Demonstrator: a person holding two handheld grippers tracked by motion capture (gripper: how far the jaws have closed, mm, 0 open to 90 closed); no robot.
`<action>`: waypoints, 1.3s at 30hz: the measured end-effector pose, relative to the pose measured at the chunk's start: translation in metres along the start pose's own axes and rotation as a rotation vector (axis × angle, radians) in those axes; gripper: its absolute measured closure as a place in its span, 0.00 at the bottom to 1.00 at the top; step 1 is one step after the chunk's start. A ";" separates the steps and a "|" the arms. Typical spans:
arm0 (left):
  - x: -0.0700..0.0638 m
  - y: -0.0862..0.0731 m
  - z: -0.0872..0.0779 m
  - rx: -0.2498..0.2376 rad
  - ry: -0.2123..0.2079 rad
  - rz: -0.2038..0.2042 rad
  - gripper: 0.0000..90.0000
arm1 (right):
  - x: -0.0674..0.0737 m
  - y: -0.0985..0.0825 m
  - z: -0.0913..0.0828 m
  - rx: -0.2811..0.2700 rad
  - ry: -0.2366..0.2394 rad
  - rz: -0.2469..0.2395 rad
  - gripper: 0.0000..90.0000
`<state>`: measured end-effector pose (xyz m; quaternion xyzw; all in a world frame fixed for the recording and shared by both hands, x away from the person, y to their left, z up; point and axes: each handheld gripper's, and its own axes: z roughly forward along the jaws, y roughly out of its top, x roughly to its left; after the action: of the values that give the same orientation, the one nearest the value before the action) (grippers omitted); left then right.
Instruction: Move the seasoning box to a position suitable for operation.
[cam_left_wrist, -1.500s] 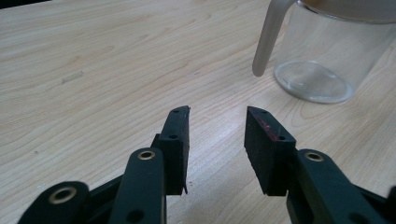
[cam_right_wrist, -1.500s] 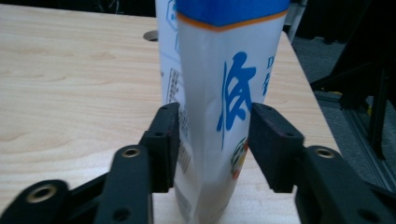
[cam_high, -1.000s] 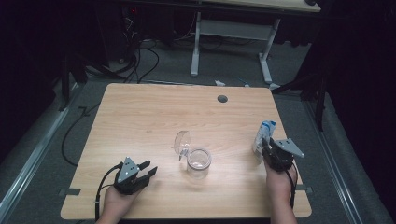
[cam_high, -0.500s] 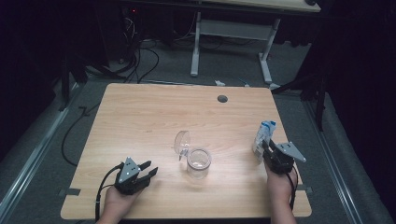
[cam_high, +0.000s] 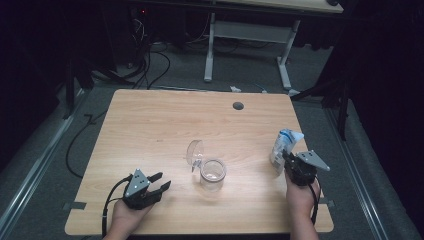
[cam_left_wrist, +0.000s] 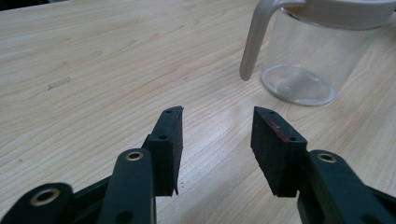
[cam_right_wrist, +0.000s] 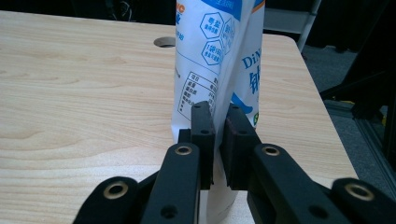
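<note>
**Pouch pinched, jar waiting open**

Grip has just tightened on your right: the right gripper (cam_right_wrist: 215, 122) has been closing, and its pads now pinch a fold of the white-and-blue pouch (cam_right_wrist: 217, 60) between them, low on the bag. In the high view the pouch (cam_high: 285, 145) stands upright at the right side of the table (cam_high: 165, 120), just beyond your right gripper (cam_high: 290, 161). From this, the bag looks secured for lifting, though soft film can slip or sag once it leaves the wood.

Your left gripper (cam_left_wrist: 217, 122) has been opening; its jaws stand spread with nothing between them, only bare tabletop. It rests at the near left (cam_high: 161, 181), pointed toward the clear glass jar (cam_high: 212, 174), which sits near the middle with its flip lid (cam_high: 194, 153) raised. In the left gripper view the jar (cam_left_wrist: 317, 56) lies just ahead and to the right.

Against the earlier frame, neither hand has shifted place, and jar and pouch sit where they were; only the jaw gaps differ.
</note>
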<state>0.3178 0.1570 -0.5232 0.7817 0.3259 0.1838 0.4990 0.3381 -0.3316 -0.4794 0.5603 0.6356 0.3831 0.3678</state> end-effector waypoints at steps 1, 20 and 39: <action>0.000 0.000 0.000 -0.004 0.002 -0.002 0.58 | -0.001 0.000 0.000 0.001 0.008 -0.007 0.94; 0.004 -0.001 0.000 0.011 0.005 -0.034 0.56 | -0.004 0.011 -0.007 0.030 0.097 -0.010 0.98; 0.004 -0.002 0.001 -0.009 0.005 -0.028 0.56 | 0.021 0.018 -0.029 0.046 0.194 -0.096 0.99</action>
<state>0.3202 0.1595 -0.5251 0.7744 0.3371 0.1801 0.5042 0.3174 -0.3118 -0.4511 0.4978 0.7031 0.4025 0.3097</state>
